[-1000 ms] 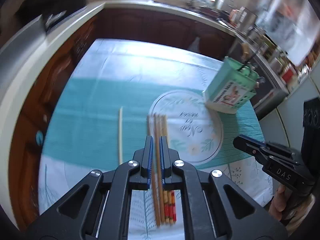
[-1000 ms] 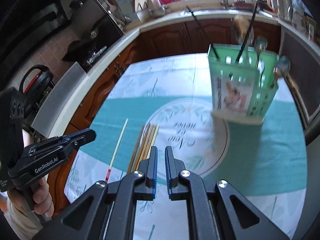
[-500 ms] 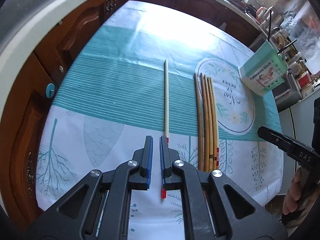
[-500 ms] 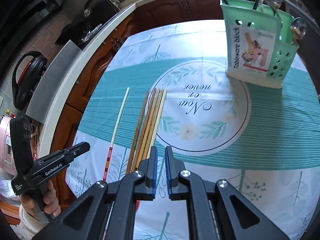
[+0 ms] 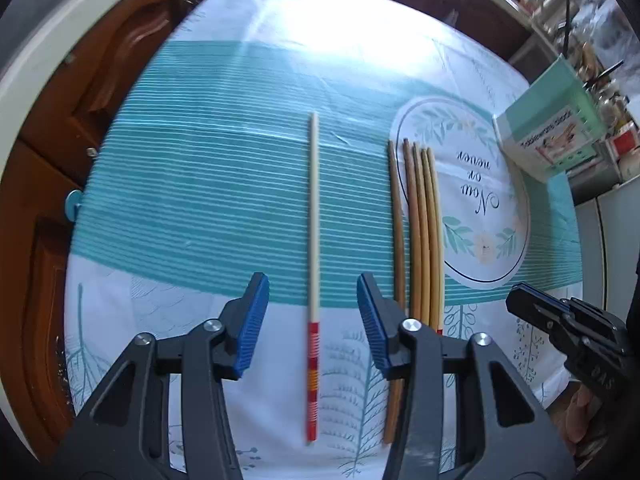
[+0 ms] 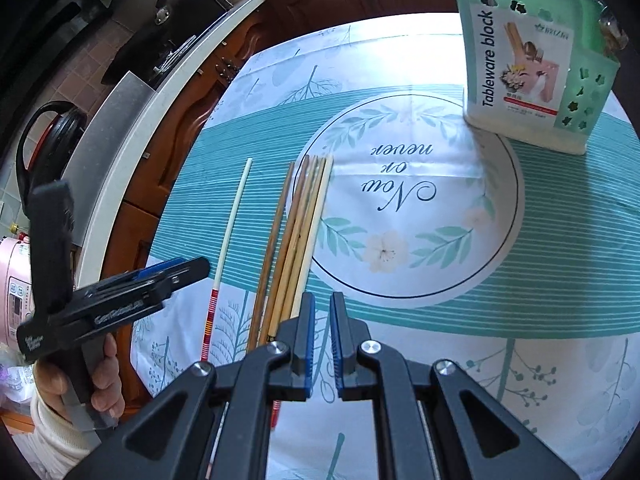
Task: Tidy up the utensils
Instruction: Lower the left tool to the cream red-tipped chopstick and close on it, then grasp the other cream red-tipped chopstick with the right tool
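Left gripper [image 5: 312, 312], jaws just spread wide and empty, straddles the pale red-ended chopstick [image 5: 313, 240] at frame centre, seemingly to grab it for the green holder [image 5: 548, 136] upper right; right gripper [image 6: 322, 336] waits nearly closed
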Demonstrator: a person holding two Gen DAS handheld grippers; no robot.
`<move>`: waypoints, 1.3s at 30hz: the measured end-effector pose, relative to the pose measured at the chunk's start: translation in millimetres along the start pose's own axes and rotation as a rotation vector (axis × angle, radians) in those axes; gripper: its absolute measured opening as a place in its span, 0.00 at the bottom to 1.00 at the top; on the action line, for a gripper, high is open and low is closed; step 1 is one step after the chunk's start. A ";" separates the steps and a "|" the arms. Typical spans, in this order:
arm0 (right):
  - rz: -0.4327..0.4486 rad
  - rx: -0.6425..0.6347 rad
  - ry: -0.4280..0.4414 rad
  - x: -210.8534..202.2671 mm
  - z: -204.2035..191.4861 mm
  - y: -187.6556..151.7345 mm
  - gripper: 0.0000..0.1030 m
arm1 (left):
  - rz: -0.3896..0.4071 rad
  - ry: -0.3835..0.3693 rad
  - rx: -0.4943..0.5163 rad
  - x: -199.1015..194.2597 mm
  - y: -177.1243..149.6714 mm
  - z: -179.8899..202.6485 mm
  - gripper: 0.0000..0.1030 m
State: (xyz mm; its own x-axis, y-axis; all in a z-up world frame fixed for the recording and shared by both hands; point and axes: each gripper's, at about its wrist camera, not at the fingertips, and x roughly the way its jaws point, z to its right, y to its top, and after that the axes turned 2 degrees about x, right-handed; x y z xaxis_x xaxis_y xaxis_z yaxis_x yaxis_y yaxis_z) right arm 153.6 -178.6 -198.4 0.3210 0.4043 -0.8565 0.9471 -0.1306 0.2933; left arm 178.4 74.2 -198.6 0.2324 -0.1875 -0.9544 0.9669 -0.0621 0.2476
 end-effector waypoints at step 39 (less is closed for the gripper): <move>-0.283 0.000 -0.184 73.9 -37.0 47.8 0.08 | -0.220 -0.028 -0.028 45.1 -9.9 5.2 0.03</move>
State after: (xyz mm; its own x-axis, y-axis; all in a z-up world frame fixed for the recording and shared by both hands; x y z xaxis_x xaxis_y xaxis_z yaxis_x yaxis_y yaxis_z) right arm 222.4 -121.5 -231.9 0.0415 0.2539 -0.9663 0.9988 -0.0366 0.0332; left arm 178.8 61.2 -243.2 0.0127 -0.2000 -0.9797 0.9966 -0.0777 0.0288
